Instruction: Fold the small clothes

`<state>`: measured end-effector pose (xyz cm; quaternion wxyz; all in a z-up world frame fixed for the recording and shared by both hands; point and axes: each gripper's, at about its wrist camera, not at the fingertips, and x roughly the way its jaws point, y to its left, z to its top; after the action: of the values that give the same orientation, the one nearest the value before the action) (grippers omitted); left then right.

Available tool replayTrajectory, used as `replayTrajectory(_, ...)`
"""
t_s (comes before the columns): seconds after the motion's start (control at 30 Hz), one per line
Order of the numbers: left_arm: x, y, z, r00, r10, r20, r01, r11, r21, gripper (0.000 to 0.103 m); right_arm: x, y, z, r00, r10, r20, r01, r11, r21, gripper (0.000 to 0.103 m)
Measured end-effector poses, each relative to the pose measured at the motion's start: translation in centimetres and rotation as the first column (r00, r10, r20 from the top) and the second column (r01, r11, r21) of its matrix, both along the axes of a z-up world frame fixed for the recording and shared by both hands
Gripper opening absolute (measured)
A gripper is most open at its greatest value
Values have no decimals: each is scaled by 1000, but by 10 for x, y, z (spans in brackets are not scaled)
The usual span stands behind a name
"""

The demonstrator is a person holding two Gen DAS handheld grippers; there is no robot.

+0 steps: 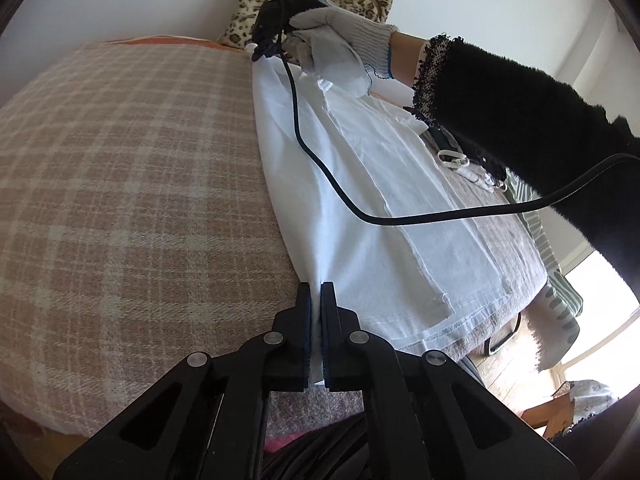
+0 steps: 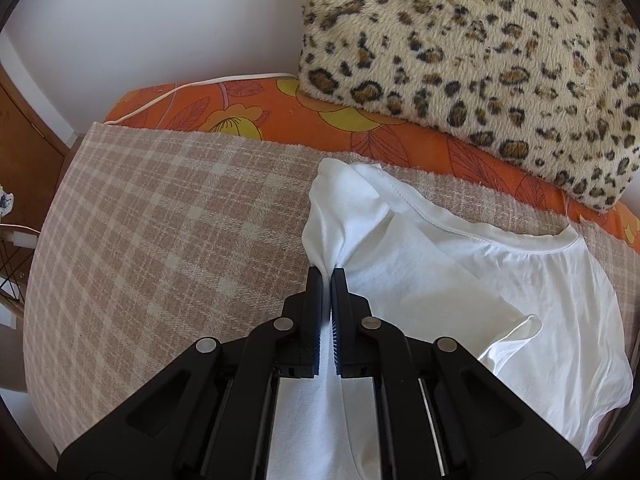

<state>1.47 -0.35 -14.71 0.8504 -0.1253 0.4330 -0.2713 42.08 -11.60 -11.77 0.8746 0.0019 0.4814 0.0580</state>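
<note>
A white t-shirt [image 1: 372, 200] lies lengthwise on a pink plaid blanket [image 1: 132, 200], one side folded over the body. My left gripper [image 1: 316, 286] is shut on the shirt's folded edge near the hem. My right gripper [image 2: 327, 272] is shut on the shirt [image 2: 500, 280] at the shoulder, near the collar. In the left wrist view the right gripper [image 1: 264, 50] shows at the far end of the shirt, held by a gloved hand [image 1: 340, 48]. Its black cable [image 1: 320, 160] trails across the shirt.
A leopard-print cushion [image 2: 480, 48] rests on an orange floral sheet [image 2: 248, 108] beyond the blanket [image 2: 160, 240], against a white wall. More clothes and striped fabric [image 1: 540, 232] lie at the right of the bed. A wooden floor [image 1: 516, 372] shows beyond the bed edge.
</note>
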Motion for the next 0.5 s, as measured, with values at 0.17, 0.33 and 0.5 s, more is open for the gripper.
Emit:
replayTrajectory(0.17, -4, 27, -4, 995, 87, -38, -91, 990, -105, 1, 3, -4, 4, 999, -36, 4, 36, 996, 76, 5)
replayTrajectory(0.33, -9, 34, -6, 988, 145, -43, -149, 982, -115, 1, 4, 1, -5, 999, -35, 4, 35, 999, 31, 5)
replayTrajectory(0.5, -2, 21, 9, 995, 98, -11, -99, 990, -99, 24, 4, 2, -1, 1000, -10, -21, 11, 1000, 24, 17)
